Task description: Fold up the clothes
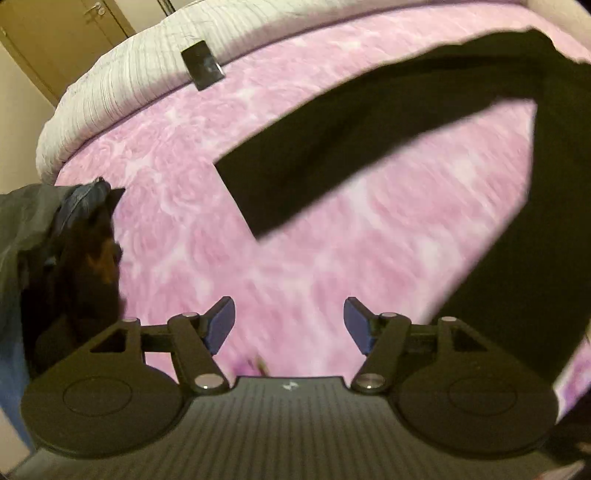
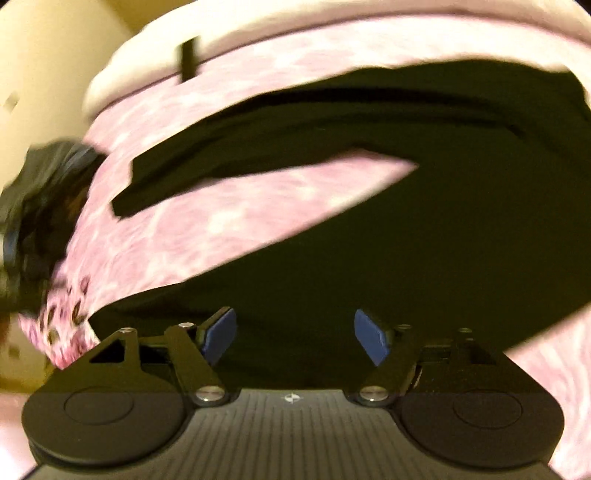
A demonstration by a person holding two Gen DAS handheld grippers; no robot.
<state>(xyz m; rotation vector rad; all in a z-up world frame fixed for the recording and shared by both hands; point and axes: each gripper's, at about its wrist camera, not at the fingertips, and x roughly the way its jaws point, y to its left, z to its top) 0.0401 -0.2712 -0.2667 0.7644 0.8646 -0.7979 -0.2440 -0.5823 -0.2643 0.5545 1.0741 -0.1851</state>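
Observation:
A black long-sleeved garment [image 1: 535, 206] lies spread on a pink patterned bedspread [image 1: 229, 206]. One sleeve [image 1: 332, 147] stretches out to the left of its body. My left gripper [image 1: 289, 323] is open and empty above bare bedspread, left of the garment's body and below the sleeve. In the blurred right wrist view the same garment [image 2: 406, 240] fills the middle, with its sleeve [image 2: 229, 147] reaching left. My right gripper [image 2: 294, 334] is open and empty, just above the garment's near edge.
A heap of dark and blue clothes [image 1: 55, 251] sits at the bed's left edge; it also shows in the right wrist view [image 2: 40, 206]. A white quilt [image 1: 122, 74] lies along the far side with a small black flat object [image 1: 203, 64] on it. Brown cupboard doors [image 1: 62, 33] stand behind.

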